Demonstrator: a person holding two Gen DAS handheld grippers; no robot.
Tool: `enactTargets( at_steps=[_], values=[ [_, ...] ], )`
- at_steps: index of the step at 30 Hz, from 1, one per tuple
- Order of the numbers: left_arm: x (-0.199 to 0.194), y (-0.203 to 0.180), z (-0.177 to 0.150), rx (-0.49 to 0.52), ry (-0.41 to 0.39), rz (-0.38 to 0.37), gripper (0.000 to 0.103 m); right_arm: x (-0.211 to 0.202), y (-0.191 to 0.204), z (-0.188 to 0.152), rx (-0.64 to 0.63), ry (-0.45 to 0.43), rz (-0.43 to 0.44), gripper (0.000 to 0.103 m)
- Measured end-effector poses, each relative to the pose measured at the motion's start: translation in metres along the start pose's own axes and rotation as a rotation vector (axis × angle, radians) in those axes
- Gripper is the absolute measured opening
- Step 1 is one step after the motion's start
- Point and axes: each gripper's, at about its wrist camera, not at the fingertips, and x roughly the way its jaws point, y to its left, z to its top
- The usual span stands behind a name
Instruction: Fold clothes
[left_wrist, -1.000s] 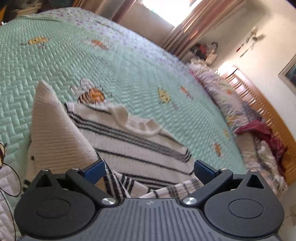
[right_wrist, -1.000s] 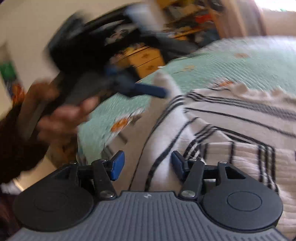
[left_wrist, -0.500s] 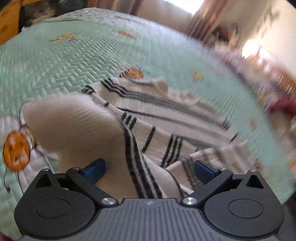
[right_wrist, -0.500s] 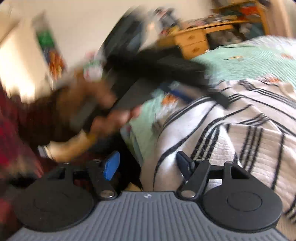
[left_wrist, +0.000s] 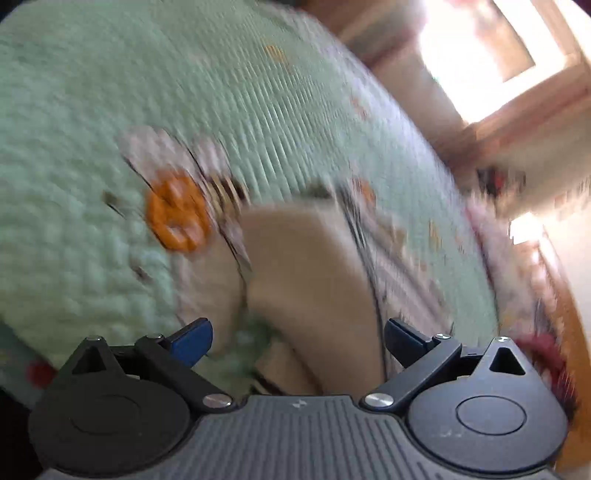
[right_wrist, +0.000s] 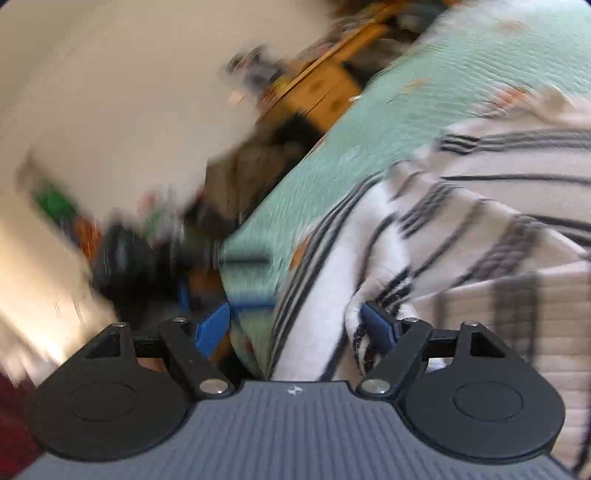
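Observation:
A cream sweater with black stripes (right_wrist: 461, 221) lies rumpled on the mint-green quilt (right_wrist: 424, 110) of the bed. My right gripper (right_wrist: 297, 328) is low at the sweater's near edge. Its jaws are opening, and a white fold of the knit lies between them without being pinched. The left wrist view is heavily blurred. There my left gripper (left_wrist: 297, 339) stands open over a plain cream fold of the sweater (left_wrist: 306, 277), which lies loose between the blue fingertips (left_wrist: 192, 339). An orange bee patch (left_wrist: 177, 214) on the quilt (left_wrist: 74, 147) sits just left of that fold.
A wooden dresser (right_wrist: 325, 88) stands beyond the bed's far corner, and blurred dark clutter (right_wrist: 129, 258) fills the floor at the bedside. A bright window with curtains (left_wrist: 480, 55) is behind the bed. Pillows and a red cloth (left_wrist: 543, 350) line its right side.
The left gripper has swung left across the bed and rolled, bringing the bee patch to the middle. The right jaws have widened. The hand and other gripper have left the top of the right view.

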Motion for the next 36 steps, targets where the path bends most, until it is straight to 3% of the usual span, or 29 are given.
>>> enactTargets(
  at_steps=[2, 4, 7, 9, 11, 15, 17, 19, 20, 22, 24, 27, 32, 33, 36],
  values=[
    [-0.021, -0.005, 0.004, 0.031, -0.075, -0.045, 0.101, 0.009, 0.035, -0.013, -0.187, 0.076, 0.004, 0.08],
    [-0.028, -0.018, 0.003, 0.098, -0.083, -0.109, 0.102, 0.017, 0.059, -0.025, -0.299, 0.145, 0.017, 0.08],
    [-0.009, -0.028, -0.01, 0.164, 0.013, -0.153, 0.102, 0.032, 0.07, -0.041, -0.302, 0.22, 0.082, 0.08],
    [0.02, -0.018, -0.021, 0.16, 0.077, -0.094, 0.102, 0.036, 0.069, -0.05, -0.301, 0.228, 0.048, 0.078],
    [0.044, 0.003, -0.03, 0.105, 0.126, -0.068, 0.098, 0.035, 0.06, -0.05, -0.252, 0.192, 0.033, 0.076],
    [0.045, 0.015, -0.032, 0.077, 0.108, -0.103, 0.097, 0.009, 0.049, -0.038, -0.105, 0.131, 0.118, 0.076],
    [0.044, 0.017, -0.031, 0.085, 0.114, -0.1, 0.097, -0.016, 0.046, -0.026, -0.074, 0.031, 0.168, 0.076],
    [0.044, 0.016, -0.033, 0.078, 0.112, -0.108, 0.098, -0.034, 0.044, -0.007, -0.146, -0.069, 0.037, 0.076],
    [0.041, 0.017, -0.035, 0.075, 0.111, -0.112, 0.099, -0.034, 0.046, 0.001, -0.232, -0.057, -0.076, 0.076],
    [0.041, 0.018, -0.035, 0.058, 0.109, -0.127, 0.1, -0.022, 0.043, 0.012, -0.409, 0.021, -0.251, 0.077],
    [0.041, 0.021, -0.033, 0.039, 0.11, -0.144, 0.101, 0.001, 0.036, 0.018, -0.56, 0.151, -0.332, 0.076],
    [0.036, 0.026, -0.035, 0.02, 0.114, -0.168, 0.101, 0.037, 0.03, 0.02, -0.719, 0.343, -0.339, 0.073],
    [0.032, 0.025, -0.036, 0.055, 0.133, -0.173, 0.102, 0.059, 0.01, 0.035, -0.679, 0.448, -0.281, 0.067],
    [0.032, 0.024, -0.035, 0.07, 0.136, -0.169, 0.102, 0.062, 0.005, 0.039, -0.658, 0.469, -0.264, 0.064],
    [0.035, 0.022, -0.034, 0.099, 0.143, -0.161, 0.102, 0.075, -0.002, 0.044, -0.635, 0.549, -0.253, 0.036]
  ],
)
